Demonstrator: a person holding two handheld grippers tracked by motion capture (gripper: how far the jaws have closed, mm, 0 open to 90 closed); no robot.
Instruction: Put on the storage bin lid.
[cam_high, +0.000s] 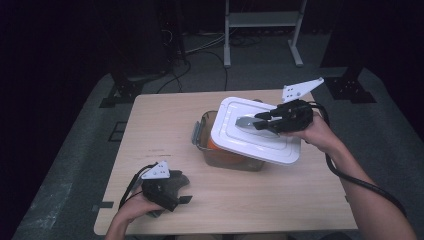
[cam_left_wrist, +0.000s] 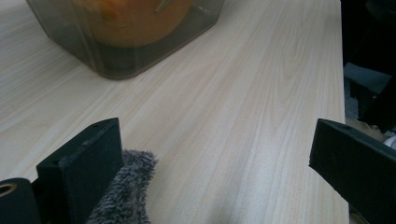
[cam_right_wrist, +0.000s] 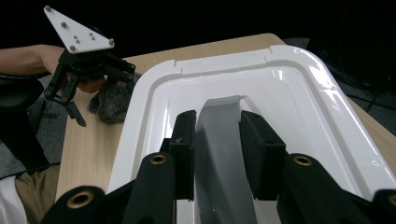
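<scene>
My right gripper (cam_high: 260, 120) is shut on the grey handle (cam_high: 245, 121) of a white lid (cam_high: 255, 137). The lid hangs tilted over a clear container (cam_high: 200, 135) with something orange (cam_high: 225, 152) inside. In the right gripper view the pads (cam_right_wrist: 184, 140) press both sides of the handle (cam_right_wrist: 219, 121) on the lid (cam_right_wrist: 289, 93). My left gripper (cam_high: 185, 191) rests at the table's near left with its jaws wide open (cam_left_wrist: 212, 144). A grey fuzzy cloth (cam_left_wrist: 126, 186) lies against its left jaw, and the container (cam_left_wrist: 121, 60) stands beyond it.
The wooden table (cam_high: 160, 125) has bare surface on its left and along its front. A metal stand (cam_high: 262, 30) and cables (cam_high: 200, 50) sit on the floor behind the table. A black cable (cam_high: 350, 175) trails from my right gripper along the forearm.
</scene>
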